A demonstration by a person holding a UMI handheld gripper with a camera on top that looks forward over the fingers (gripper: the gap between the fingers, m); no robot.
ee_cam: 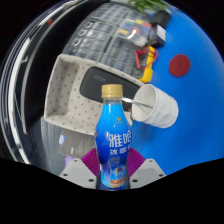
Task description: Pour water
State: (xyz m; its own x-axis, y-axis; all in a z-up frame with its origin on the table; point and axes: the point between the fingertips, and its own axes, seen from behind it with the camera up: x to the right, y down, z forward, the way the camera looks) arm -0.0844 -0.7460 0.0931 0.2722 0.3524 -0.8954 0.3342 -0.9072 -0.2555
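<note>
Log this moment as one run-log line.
gripper: shut on bottle | cap: on | paper cup: tilted, beyond bottle | pour: not started

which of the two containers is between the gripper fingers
The blue-labelled bottle with the orange cap, upright between the gripper fingers. The white paper cup lies tipped beyond it.

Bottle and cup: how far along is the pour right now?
Done: the gripper has the bottle between its jaws, apparently clamped, and the view is tilted, so it looks lifted. In hand: bringing the bottle toward the white cup, which sits just beyond it on the blue table. Left: the orange cap looks still on, and no water is flowing yet.
</note>
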